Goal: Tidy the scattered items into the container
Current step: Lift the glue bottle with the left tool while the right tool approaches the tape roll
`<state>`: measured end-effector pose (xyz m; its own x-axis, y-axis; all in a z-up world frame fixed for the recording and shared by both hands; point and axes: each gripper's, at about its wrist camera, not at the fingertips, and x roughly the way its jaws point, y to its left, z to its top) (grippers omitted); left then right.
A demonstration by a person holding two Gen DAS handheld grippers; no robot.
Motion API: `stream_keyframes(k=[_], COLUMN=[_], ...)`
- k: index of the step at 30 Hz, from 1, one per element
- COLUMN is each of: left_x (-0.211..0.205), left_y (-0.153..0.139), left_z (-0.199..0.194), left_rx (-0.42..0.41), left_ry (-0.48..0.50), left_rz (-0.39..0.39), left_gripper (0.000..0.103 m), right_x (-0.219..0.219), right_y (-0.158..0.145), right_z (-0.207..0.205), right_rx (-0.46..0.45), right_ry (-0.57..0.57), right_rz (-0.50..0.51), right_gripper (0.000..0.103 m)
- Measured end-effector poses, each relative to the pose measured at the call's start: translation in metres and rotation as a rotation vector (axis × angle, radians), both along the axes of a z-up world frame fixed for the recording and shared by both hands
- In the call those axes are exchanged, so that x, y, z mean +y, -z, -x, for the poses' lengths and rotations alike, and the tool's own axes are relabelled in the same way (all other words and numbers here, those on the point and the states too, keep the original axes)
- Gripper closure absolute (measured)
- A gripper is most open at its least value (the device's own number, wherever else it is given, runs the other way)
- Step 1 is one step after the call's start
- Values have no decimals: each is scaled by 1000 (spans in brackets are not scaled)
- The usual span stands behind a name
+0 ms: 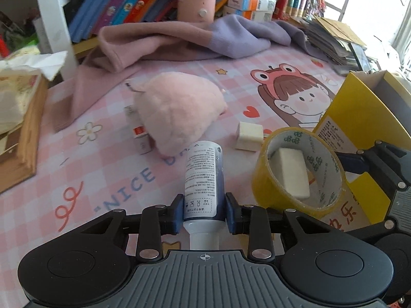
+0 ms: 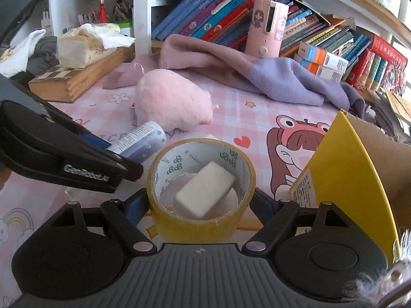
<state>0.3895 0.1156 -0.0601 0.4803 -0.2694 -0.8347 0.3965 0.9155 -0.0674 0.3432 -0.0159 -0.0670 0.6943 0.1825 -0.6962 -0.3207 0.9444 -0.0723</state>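
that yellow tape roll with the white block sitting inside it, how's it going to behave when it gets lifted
The tape roll looks stiff, so the right gripper pinching its sides should hold. The white block lies loose inside the open ring, so it will probably stay behind or drop out. Set on edge, the roll could roll.

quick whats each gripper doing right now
left gripper: shut on the white and blue printed plastic bottle.
right gripper: shut on the yellow roll of packing tape, jaws wide on its outer sides.
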Motion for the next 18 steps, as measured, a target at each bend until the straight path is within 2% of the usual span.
stream_keyframes(k=[3, 12, 18], left_x=[2, 14, 21], left_y=[-6, -27, -42], left_z=[8, 40, 68], left_rx=[-20, -58, -72], left_ry=[-10, -99, -109], left_rz=[0, 76, 118], left_gripper=[72, 72, 72], right_x=[-1, -6, -8], right_y=[-5, -26, -43], right_z=[4, 31, 53], right_rx=[-16, -102, -127], right_ry=[-3, -31, -68], right_rz=[1, -29, -58], right_gripper=[20, 20, 20])
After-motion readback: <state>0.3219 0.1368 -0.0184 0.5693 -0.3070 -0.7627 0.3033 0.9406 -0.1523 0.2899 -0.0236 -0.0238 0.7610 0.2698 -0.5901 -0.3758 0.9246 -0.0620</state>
